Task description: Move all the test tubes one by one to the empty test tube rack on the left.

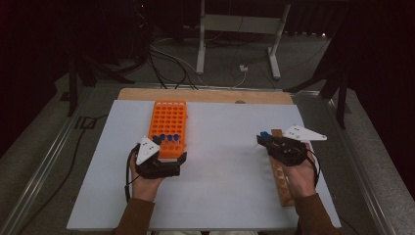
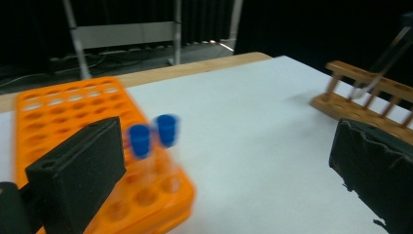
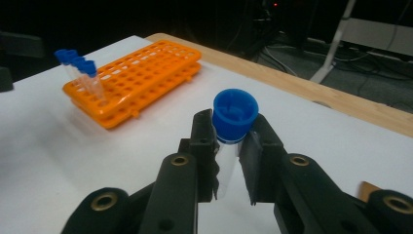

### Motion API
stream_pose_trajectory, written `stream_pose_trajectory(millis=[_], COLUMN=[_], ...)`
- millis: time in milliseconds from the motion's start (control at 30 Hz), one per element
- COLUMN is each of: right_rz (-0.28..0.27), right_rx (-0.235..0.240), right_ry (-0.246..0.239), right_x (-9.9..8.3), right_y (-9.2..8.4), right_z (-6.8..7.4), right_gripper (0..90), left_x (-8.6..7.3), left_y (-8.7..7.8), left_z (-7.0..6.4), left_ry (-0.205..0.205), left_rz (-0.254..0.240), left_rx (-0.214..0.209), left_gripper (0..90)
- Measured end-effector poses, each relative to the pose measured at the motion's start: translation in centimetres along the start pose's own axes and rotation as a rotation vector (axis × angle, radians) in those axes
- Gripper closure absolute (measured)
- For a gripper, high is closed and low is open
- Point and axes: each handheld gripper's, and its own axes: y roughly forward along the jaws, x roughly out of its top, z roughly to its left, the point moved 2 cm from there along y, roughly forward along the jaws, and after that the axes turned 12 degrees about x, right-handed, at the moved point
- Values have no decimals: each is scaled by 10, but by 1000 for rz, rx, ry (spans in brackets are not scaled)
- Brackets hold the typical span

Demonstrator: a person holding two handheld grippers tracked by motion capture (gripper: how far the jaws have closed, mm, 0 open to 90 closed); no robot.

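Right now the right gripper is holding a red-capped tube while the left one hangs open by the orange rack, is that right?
Not quite: the cap is blue, not red. The right gripper view shows the right gripper shut on a clear tube with a blue cap. The rest stands: the left gripper is open beside the orange rack.

A lab: test-tube racks (image 1: 168, 128) on a white bench (image 1: 220, 191).

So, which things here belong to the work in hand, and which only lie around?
In use:
- blue-capped tube in right gripper
- orange rack
- wooden rack
- left gripper, open

Lying about:
- floor cables
- metal stand
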Motion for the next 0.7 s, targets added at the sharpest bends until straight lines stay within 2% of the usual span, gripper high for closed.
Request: stream_pose_trajectory(millis=[300,567,700], right_rz=[13,10,20], right_rx=[54,102,119], right_ry=[5,35,31], right_x=[-2,-2,-2], right_y=[12,20,23], right_z=[11,19,23], right_gripper=[770,770,770], left_x=[12,13,12], left_y=[20,37,44], left_z=[-40,-70,-82], left_ry=[83,109,129], left_rz=[12,22,29], left_rx=[-77,-129,-147], left_gripper=[8,18,37])
